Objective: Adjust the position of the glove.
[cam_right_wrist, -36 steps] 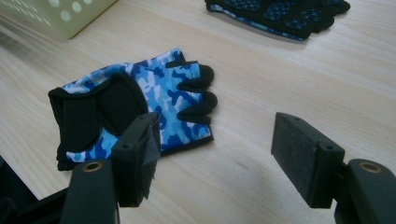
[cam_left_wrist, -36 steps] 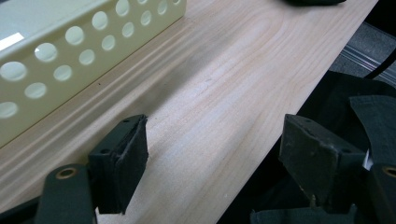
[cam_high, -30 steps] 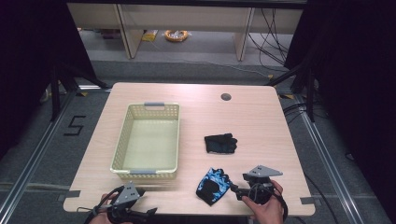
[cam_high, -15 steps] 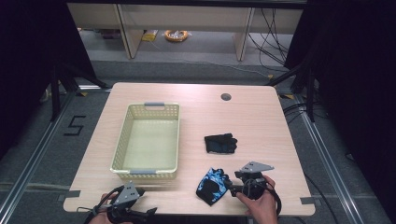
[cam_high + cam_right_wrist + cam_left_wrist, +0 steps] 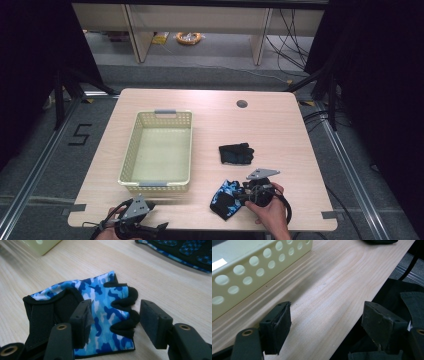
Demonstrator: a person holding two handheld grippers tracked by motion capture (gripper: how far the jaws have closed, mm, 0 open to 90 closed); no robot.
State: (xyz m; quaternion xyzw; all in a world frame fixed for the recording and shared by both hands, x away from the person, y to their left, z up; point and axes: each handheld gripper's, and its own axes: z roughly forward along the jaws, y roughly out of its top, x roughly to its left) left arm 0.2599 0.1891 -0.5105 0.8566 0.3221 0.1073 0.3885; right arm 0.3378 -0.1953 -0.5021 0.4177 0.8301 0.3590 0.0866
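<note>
A blue camouflage glove lies flat near the table's front edge. My right gripper is open just over it, its jaws to either side of the glove's short fingers. A second, black glove lies palm up a little farther back. The cream perforated basket stands at the left with nothing in it. My left gripper stands open at the front edge, near the basket's front wall, with nothing between its jaws.
A round cable hole sits at the table's back right. The wooden table has bare room to the right of and behind the gloves. Dark cloth lies past the table's front edge in the left gripper view.
My right gripper has moved left, from beside the blue glove to over its edge. The left gripper has barely shifted.
</note>
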